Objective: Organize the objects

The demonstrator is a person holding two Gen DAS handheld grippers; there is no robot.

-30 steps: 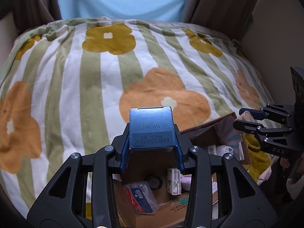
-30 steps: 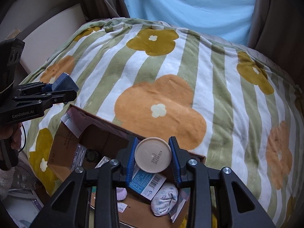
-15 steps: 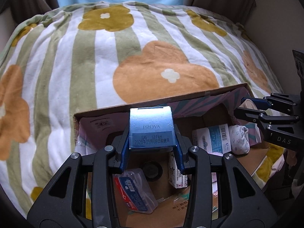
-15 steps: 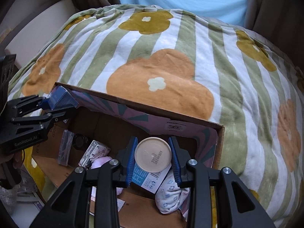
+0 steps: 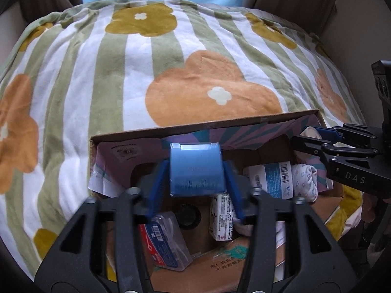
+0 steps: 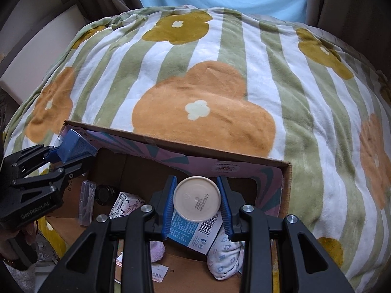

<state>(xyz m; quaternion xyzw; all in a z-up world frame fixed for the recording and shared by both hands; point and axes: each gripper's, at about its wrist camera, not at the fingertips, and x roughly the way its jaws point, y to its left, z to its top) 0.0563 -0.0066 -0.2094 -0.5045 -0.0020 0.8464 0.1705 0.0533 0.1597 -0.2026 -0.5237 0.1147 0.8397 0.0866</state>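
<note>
Both point steeply down: left hand-held gripper (image 5: 196, 185) w/ jaws opening, right hand-held gripper (image 6: 197, 202) clamped tight.

Both wrist views look steeply down, close over the cardboard box (image 5: 205, 128) at the bed's near edge. Shared: box interior, floral blanket (image 6: 220, 73), each opposite claw.

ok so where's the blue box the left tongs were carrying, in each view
Left wrist: the blue box sits centre frame between the opening left tongs, over the cardboard box.
Right wrist: it is at the far left, at the cardboard box's left corner.
Shared landmark: the orange flower on the blanket, just beyond the cardboard box.
</note>
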